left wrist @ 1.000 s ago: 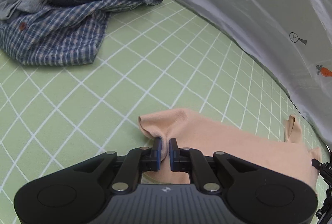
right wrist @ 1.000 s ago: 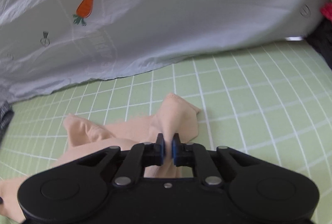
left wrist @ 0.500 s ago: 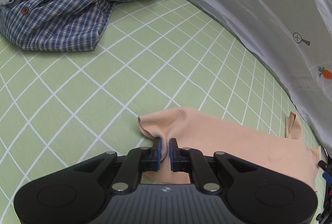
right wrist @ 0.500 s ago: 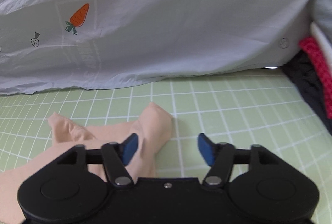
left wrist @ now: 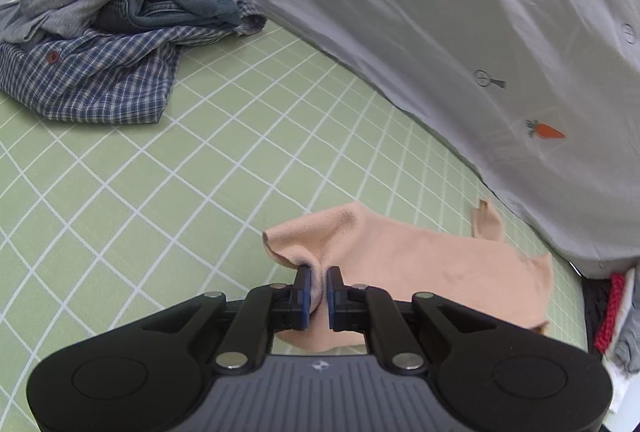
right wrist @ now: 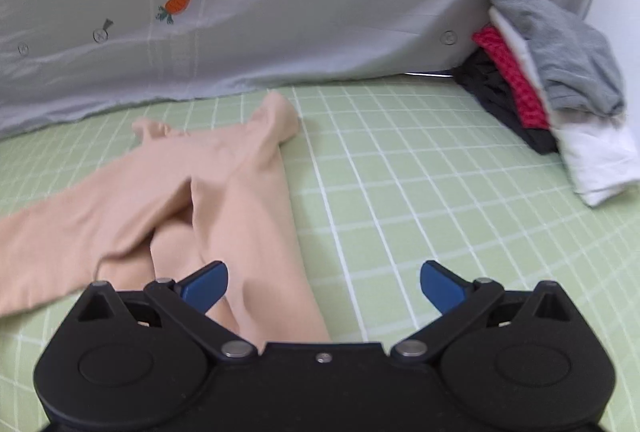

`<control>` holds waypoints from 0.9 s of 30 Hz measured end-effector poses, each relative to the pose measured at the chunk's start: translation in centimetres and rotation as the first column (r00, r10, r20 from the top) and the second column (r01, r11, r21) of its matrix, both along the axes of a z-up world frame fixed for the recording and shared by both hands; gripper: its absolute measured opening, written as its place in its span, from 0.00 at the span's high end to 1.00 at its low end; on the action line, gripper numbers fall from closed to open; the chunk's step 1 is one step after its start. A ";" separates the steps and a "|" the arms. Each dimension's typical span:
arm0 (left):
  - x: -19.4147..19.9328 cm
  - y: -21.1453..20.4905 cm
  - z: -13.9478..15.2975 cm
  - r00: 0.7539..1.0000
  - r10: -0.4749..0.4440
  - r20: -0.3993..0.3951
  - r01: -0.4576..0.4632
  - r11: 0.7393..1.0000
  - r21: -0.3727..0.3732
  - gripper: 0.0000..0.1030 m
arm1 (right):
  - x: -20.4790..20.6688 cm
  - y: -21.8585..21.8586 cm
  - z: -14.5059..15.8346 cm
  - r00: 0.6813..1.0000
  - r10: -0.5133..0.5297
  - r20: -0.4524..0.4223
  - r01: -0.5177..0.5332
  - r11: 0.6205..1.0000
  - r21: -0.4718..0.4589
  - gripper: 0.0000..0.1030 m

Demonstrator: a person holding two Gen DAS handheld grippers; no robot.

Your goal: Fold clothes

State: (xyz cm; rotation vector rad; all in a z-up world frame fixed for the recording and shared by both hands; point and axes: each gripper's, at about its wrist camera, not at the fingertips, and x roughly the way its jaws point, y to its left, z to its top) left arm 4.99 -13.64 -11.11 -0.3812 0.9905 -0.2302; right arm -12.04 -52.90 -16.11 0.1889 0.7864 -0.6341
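Observation:
A peach-coloured garment [left wrist: 420, 264] lies spread on the green checked sheet [left wrist: 200, 171]. My left gripper [left wrist: 318, 290] is shut on a pinched fold at its left corner, lifting that corner slightly. In the right wrist view the same peach garment [right wrist: 208, 191] lies flat with two leg-like lengths running toward the camera. My right gripper [right wrist: 324, 286] has its jaws opening wide above the sheet; its left fingertip [right wrist: 204, 286] hangs over the garment's edge and nothing is pressed between the pads.
A grey duvet with carrot prints [right wrist: 280, 11] borders the far side. A heap of blue checked and denim clothes [left wrist: 104, 63] sits at the left. A stack of grey, white, red and black folded items [right wrist: 552, 87] stands at the right.
My right gripper let go of the garment's corner, its jaws swung wide, and it drew back toward the camera. My left gripper kept its pinch and rose a little.

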 end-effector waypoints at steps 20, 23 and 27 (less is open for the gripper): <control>-1.3 0.4 2.8 0.966 -0.246 0.075 0.247 0.969 -0.007 0.91 | -3.7 8.2 -2.4 0.998 0.022 -0.055 -0.017 0.997 0.075 0.83; -1.2 0.6 2.9 0.963 -0.256 0.081 0.258 0.966 -0.012 0.91 | -4.1 8.3 -2.3 0.999 0.008 -0.049 -0.004 0.997 0.078 0.94; -1.0 0.8 2.9 0.964 -0.255 0.077 0.258 0.966 -0.029 0.91 | -5.1 8.7 -1.5 1.000 0.002 -0.015 -0.001 0.997 0.071 0.99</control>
